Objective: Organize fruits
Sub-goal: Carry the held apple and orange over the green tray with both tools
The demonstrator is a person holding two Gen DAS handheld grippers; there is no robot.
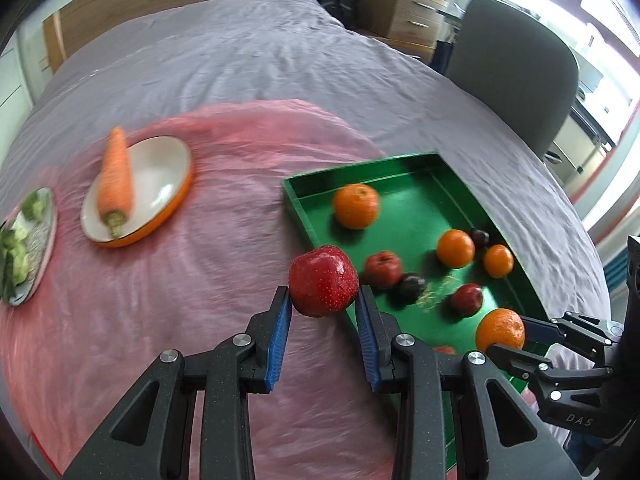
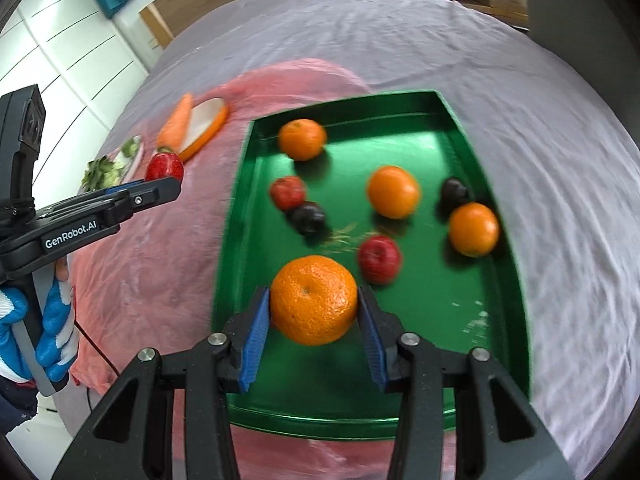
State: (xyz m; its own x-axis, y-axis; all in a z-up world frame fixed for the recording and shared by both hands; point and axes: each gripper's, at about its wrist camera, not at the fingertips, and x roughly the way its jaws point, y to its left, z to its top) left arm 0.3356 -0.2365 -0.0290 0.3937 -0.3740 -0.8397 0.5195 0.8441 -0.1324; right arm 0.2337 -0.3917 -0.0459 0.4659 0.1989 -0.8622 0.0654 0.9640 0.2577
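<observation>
Right wrist: claw (image 2: pixel 314 308) around orange (image 2: pixel 314 300).

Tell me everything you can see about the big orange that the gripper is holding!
The big orange is round, bright orange, with bumpy, dimpled skin and a tiny stem dot on top. It looks whole and fresh. The right gripper holds it, one blue ridged pad pressing on each side. It hangs above the near end of the green tray, not resting on the tray's floor. It looks bigger than the other oranges lying in the tray, though it is also closest to the camera. Nothing else touches it.
</observation>
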